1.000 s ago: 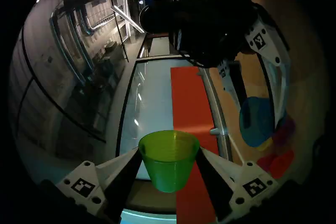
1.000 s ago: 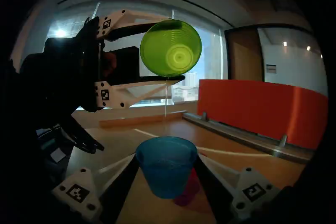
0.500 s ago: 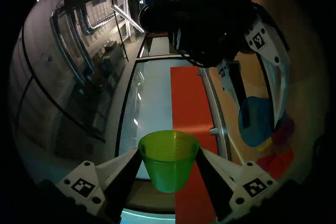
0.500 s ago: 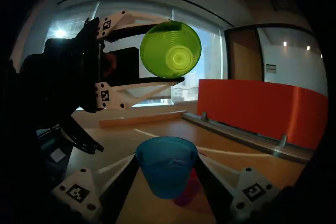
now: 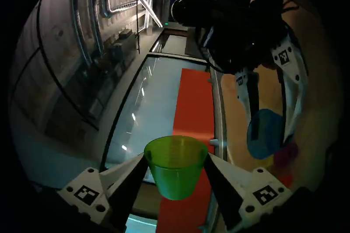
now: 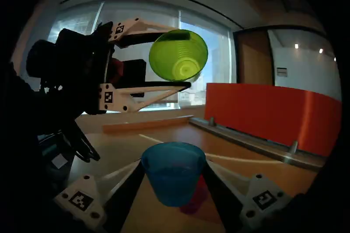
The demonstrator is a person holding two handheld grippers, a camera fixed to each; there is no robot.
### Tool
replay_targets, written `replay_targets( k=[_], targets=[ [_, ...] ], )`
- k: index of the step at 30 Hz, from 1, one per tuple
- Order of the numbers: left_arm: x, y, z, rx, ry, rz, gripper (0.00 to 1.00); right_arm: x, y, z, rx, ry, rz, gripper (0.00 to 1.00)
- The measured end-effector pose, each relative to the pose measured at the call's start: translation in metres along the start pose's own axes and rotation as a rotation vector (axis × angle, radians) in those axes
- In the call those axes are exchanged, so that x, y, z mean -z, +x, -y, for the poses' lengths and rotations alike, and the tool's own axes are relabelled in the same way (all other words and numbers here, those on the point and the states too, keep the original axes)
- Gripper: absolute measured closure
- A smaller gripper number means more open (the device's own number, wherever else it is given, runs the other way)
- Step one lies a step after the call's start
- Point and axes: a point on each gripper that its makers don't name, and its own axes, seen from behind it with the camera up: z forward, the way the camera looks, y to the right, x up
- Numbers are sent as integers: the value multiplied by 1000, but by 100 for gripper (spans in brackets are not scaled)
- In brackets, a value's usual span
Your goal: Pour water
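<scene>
The left tool (image 5: 176,158) clamps the green cup (image 6: 178,56), tipped on its side, directly above the blue cup (image 6: 173,178); the right tool (image 6: 173,166) grips that upright, low over the table (image 6: 245,165).

— What does the left gripper (image 5: 175,158) hold?
— A green cup (image 5: 176,176), pinched between both its fingers.
— And farther off?
— The right gripper (image 5: 269,121), fingers either side of a blue cup (image 5: 264,134) over a wooden table (image 5: 232,119), an orange panel (image 5: 192,102) alongside
</scene>
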Motion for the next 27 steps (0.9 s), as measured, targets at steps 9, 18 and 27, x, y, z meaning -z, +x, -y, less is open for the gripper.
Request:
replay_targets(
  k=[9,18,27],
  targets=[
    [-3,-19,-1,283,-5,32,14,1,2,-2,0,-7,-4,10],
    [2,-32,-5,558,-4,47,14,5,3,-4,0,-16,-9,10],
    [3,-42,-6,795,2,45,14,7,9,-6,0,-24,-20,10]
  ],
)
